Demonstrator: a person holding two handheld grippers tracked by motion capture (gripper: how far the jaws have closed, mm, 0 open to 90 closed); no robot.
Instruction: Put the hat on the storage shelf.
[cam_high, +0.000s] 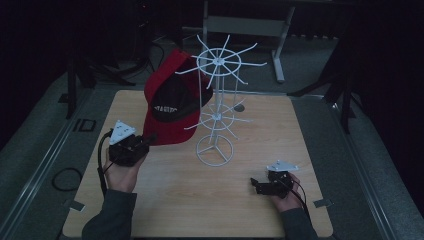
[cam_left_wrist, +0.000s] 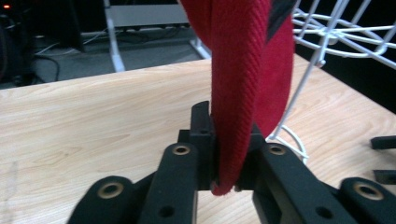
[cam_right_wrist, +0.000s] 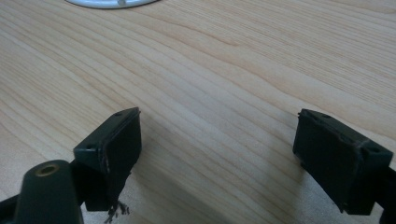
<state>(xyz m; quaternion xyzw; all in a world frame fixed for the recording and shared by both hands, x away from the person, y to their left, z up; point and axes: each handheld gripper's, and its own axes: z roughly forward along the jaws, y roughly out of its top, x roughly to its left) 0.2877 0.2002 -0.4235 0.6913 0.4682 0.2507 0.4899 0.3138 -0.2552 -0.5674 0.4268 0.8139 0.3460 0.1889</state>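
A red cap (cam_high: 172, 100) with a black inner panel hangs against the upper spokes of a white wire rack (cam_high: 216, 112) at the table's middle. My left gripper (cam_high: 146, 140) is shut on the cap's lower edge, left of the rack. In the left gripper view the red fabric (cam_left_wrist: 236, 107) rises from between the jaws, with the rack's wires (cam_left_wrist: 341, 32) at the upper right. My right gripper (cam_high: 256, 186) rests low over the table at the front right, open, with bare wood between its fingertips (cam_right_wrist: 119, 144).
The wooden table (cam_high: 210, 200) has metal rails along both sides. The rack's round base (cam_high: 214, 151) stands between the two grippers. A metal frame stands on the floor behind the table. A coiled cable (cam_high: 66, 178) lies off the left edge.
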